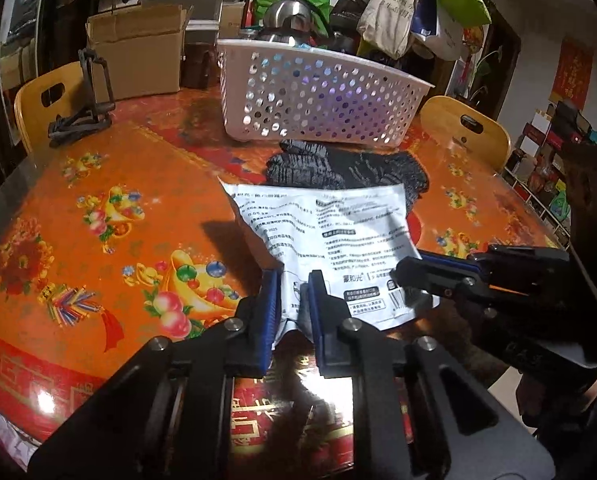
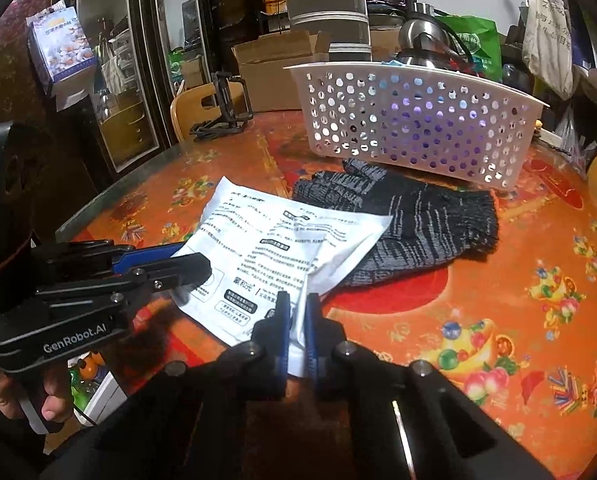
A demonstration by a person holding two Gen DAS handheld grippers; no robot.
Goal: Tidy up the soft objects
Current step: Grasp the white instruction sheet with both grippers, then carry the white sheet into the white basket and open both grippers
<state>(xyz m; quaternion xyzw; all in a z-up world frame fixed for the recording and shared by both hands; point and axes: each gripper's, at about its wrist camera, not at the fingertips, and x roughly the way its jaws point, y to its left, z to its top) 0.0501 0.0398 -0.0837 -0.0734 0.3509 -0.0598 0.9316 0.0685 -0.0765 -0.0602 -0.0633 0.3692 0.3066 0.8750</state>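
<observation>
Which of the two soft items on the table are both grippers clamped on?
The white printed pouch, pinched at its near edge; the dark knit gloves lie untouched behind it.

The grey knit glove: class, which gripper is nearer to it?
Right. The right gripper pinches the white pouch corner lying beside the glove; the left gripper holds the pouch's other near corner, farther away.

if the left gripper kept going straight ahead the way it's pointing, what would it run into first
The left gripper is already clamped on the white pouch, so that travels with it. Beyond it, the dark knit gloves probably come first, then the white basket. Depth is uncertain.
</observation>
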